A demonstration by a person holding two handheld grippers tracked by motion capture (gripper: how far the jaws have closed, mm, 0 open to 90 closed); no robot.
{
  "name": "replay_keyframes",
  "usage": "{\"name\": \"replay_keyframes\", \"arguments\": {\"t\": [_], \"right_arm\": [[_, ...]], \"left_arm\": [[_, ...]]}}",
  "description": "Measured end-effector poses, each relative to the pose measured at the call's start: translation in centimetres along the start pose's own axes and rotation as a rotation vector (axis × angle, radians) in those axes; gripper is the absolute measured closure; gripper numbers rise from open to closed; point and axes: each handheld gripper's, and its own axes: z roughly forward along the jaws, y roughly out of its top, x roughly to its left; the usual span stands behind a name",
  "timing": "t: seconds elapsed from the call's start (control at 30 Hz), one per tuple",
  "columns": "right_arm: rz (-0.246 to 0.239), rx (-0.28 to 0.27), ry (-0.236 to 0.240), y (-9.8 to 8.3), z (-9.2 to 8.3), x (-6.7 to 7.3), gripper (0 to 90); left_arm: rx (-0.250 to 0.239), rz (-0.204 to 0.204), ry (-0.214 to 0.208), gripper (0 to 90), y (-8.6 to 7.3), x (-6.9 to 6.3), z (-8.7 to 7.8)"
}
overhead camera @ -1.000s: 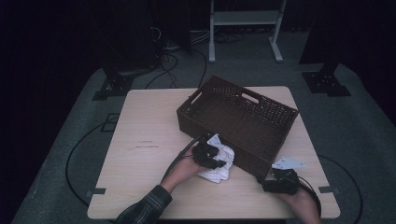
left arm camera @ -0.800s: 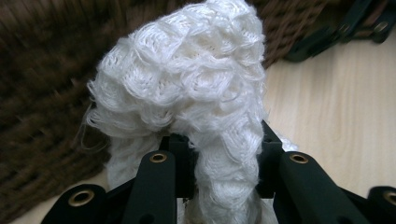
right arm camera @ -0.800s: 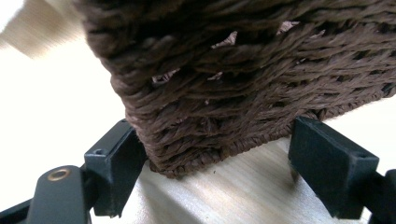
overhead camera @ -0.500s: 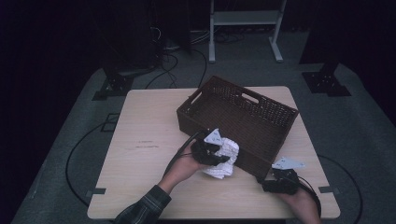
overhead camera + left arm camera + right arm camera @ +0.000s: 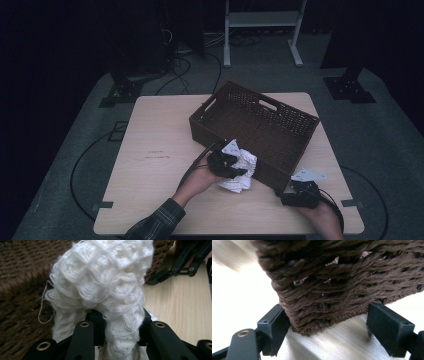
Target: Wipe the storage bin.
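White cloth point(image 5: 105, 290) sits clamped in my left tool point(image 5: 226, 164); right tool point(image 5: 298, 195) straddles the basket point(image 5: 305, 122) corner, wide; next I lift it in.

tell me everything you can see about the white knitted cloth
The white knitted cloth is soft, loopy yarn with an open, crocheted-looking texture, bunched into a crumpled lump, one loose thread trailing. The left gripper is shut on its lower part. It sits at the near wall of the brown woven basket, over the pale wooden table; whether it touches either is unclear.
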Motion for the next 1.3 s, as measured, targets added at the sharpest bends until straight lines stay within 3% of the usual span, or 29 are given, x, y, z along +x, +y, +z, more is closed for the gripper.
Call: {"name": "replay_keyframes", "arguments": {"t": [0.37, 0.7, 0.83, 0.93, 1.07, 1.2, 1.27, 1.3], "right_arm": [[0.003, 0.002, 0.001, 0.0, 0.0, 0.0, 18.9], [0.006, 0.002, 0.002, 0.0, 0.0, 0.0, 19.0], [0.005, 0.003, 0.002, 0.0, 0.0, 0.0, 19.0], [0.006, 0.002, 0.001, 0.0, 0.0, 0.0, 19.0], [0.003, 0.002, 0.001, 0.0, 0.0, 0.0, 19.0], [0.005, 0.003, 0.002, 0.0, 0.0, 0.0, 19.0], [0.006, 0.003, 0.002, 0.0, 0.0, 0.0, 19.0], [0.005, 0.003, 0.002, 0.0, 0.0, 0.0, 19.0]], "left_arm": [[0.08, -0.012, -0.022, 68.0, -1.1, 0.3, 2.6], [0.108, -0.027, -0.034, 68.2, -1.7, 0.4, 3.6], [0.105, -0.028, -0.031, 68.1, -1.6, 0.3, 3.5], [0.107, -0.001, -0.026, 68.1, -1.2, 0.0, 3.1], [0.094, 0.007, -0.027, 68.2, -0.8, -0.3, 2.8], [0.057, 0.033, -0.03, 68.1, 0.1, -1.0, 1.7], [0.04, 0.027, -0.029, 68.1, 0.2, -1.2, 1.5], [0.025, 0.047, -0.028, 68.1, 0.7, -1.4, 0.9]]}}
